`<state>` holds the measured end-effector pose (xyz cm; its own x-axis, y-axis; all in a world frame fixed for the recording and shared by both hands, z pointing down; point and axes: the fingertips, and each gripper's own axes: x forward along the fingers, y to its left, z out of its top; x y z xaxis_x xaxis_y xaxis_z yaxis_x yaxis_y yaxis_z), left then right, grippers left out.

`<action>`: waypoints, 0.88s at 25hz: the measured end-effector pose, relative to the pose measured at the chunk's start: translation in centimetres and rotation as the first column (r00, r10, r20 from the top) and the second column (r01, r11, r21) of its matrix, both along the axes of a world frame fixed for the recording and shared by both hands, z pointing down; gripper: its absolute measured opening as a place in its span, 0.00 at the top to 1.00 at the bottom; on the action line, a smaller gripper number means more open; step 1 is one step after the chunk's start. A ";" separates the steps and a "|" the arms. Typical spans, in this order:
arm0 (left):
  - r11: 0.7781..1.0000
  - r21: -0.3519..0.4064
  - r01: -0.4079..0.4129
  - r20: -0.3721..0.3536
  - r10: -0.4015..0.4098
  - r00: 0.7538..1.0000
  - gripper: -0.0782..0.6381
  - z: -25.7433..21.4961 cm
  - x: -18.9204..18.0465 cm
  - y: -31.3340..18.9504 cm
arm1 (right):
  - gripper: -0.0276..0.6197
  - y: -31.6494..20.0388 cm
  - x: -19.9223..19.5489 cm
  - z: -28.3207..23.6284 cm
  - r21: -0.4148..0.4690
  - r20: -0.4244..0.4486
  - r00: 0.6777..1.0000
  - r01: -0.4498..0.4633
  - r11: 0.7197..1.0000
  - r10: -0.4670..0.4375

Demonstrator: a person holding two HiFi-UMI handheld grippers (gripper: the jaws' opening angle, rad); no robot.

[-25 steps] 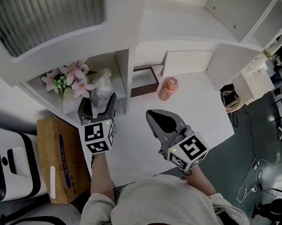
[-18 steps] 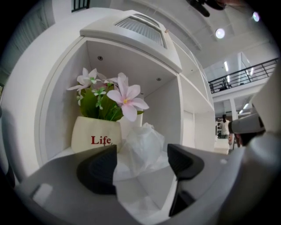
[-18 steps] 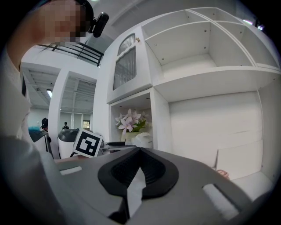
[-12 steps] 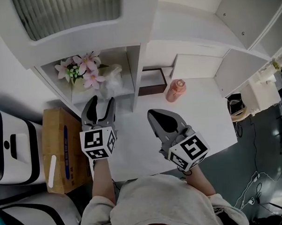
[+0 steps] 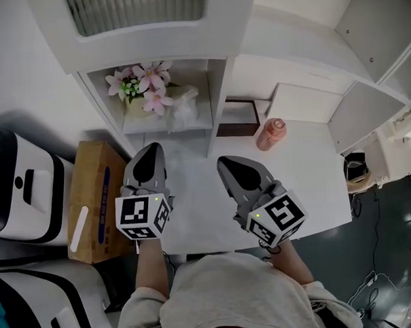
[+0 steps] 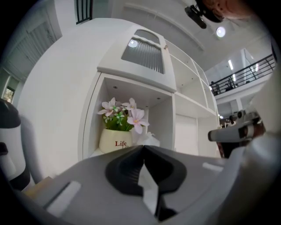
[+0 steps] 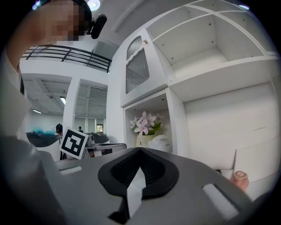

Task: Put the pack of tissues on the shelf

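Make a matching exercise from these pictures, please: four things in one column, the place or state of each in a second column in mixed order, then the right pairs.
Things:
1. pack of tissues
2. pink bottle
3. cardboard box
4. right gripper

Places or states:
a. low down, beside the left edge of the table
b. fingers closed, nothing between them
c. in the shelf compartment, next to the flower pot
d. upright on the table

Pairs: 1-c, 2-d, 3-a, 4-b

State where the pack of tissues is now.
Head view, upper left of centre: the pack of tissues lies in the shelf cubby, right of the flower pot.
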<state>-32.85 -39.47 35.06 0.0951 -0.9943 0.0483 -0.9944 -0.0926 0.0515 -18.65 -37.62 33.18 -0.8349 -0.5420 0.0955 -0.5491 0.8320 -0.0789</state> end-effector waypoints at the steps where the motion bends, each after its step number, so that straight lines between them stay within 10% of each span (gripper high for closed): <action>1: 1.000 0.003 -0.004 -0.008 0.004 1.000 0.89 -0.2 0.1 0.5 | 0.96 0.2 -0.1 -0.1 0.001 0.003 1.000 0.009 1.000 -0.009; 22: 0.998 0.055 0.036 -0.014 -0.036 0.999 0.89 -4.2 2.7 9.9 | 0.96 4.3 -2.3 -1.0 0.027 0.033 0.979 0.200 0.979 -0.201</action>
<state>-30.18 -29.55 30.84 0.0594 -0.9982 -0.0075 -0.9964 -0.0598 0.0604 -20.98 -33.28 32.18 -0.9294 -0.3652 0.0534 -0.3684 0.9266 -0.0747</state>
